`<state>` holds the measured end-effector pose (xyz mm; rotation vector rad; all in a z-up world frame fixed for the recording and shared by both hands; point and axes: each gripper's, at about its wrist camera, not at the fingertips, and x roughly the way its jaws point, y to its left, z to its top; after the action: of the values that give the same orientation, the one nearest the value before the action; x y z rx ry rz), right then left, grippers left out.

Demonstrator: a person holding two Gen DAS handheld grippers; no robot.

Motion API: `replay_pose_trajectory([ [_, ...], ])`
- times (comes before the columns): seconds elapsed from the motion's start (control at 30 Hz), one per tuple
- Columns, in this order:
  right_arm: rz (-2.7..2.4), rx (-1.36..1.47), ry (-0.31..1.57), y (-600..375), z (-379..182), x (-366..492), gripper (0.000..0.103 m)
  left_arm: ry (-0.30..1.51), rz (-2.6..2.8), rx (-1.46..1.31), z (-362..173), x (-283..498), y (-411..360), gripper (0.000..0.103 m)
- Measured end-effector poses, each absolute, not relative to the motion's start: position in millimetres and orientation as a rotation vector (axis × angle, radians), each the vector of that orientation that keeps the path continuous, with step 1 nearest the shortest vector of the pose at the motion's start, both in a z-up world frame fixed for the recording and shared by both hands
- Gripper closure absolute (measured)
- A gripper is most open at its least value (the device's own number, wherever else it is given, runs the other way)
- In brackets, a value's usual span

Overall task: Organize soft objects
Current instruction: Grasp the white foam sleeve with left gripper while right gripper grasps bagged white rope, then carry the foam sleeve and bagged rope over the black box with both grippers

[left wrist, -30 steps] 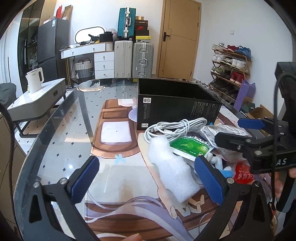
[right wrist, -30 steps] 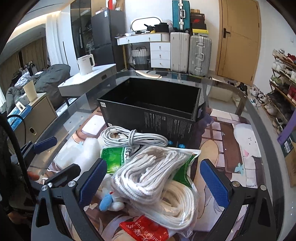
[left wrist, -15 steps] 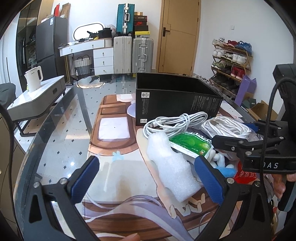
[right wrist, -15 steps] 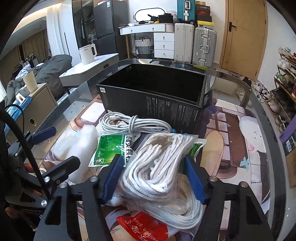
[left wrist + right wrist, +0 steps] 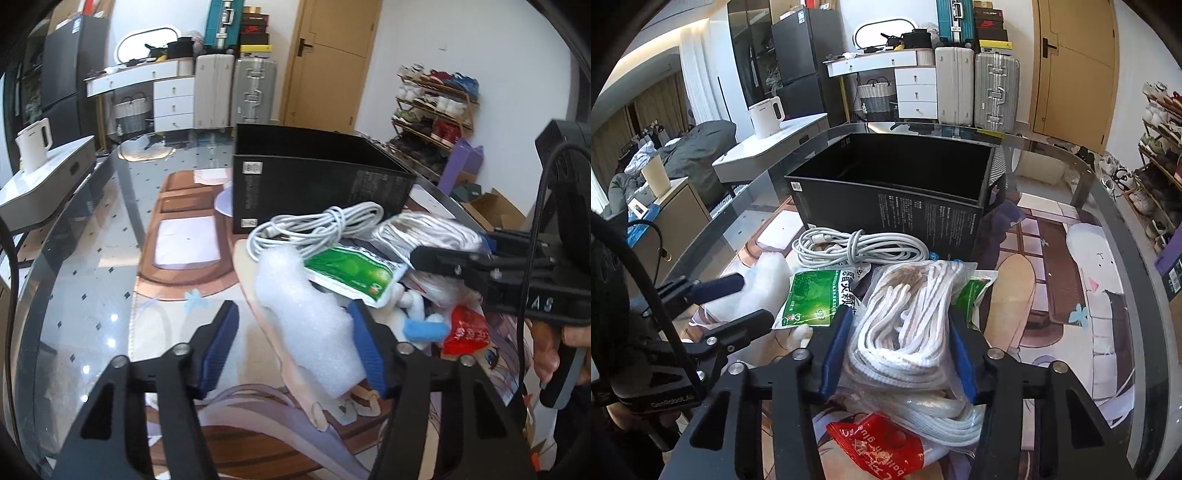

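From my left wrist view, the left gripper (image 5: pixel 291 347) is closing around the white foam piece (image 5: pixel 310 314); its right pad touches the foam, the left pad stands clear, with bare glass table (image 5: pixel 92 288) toward the left edge. From my right wrist view, the right gripper (image 5: pixel 899 350) is closing, both pads against the bagged white rope (image 5: pixel 916 321), just before the black box (image 5: pixel 897 184); open mat lies toward the right edge.
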<state>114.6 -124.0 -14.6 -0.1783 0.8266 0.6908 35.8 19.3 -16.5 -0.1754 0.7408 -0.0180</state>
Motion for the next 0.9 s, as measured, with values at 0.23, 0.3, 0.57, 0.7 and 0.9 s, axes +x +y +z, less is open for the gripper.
replay_pose_trajectory([
  [0.23, 0.690, -0.145, 0.810, -134.5, -9.7, 110.4, 0.058, 0.762, -0.038, -0.150, -11.4, 35.2, 6.5, 0.069],
  [0.3, 0.694, -0.138, 0.804, -136.4, -7.5, 108.5, 0.058, 0.754, -0.031, -0.156, -10.4, 33.1, 9.3, 0.072],
  [0.57, 0.701, -0.104, 0.760, -150.6, 1.8, 100.3, 0.058, 0.704, -0.040, -0.194, -4.9, 21.0, 18.2, 0.077],
  [0.7, 0.709, -0.095, 0.739, -154.7, 5.8, 97.1, 0.058, 0.682, -0.040, -0.190, 0.4, 16.1, 17.9, 0.077],
  [0.9, 0.713, -0.082, 0.706, -160.9, 13.0, 93.2, 0.058, 0.645, -0.033, -0.187, 12.4, 12.8, 21.8, 0.077],
])
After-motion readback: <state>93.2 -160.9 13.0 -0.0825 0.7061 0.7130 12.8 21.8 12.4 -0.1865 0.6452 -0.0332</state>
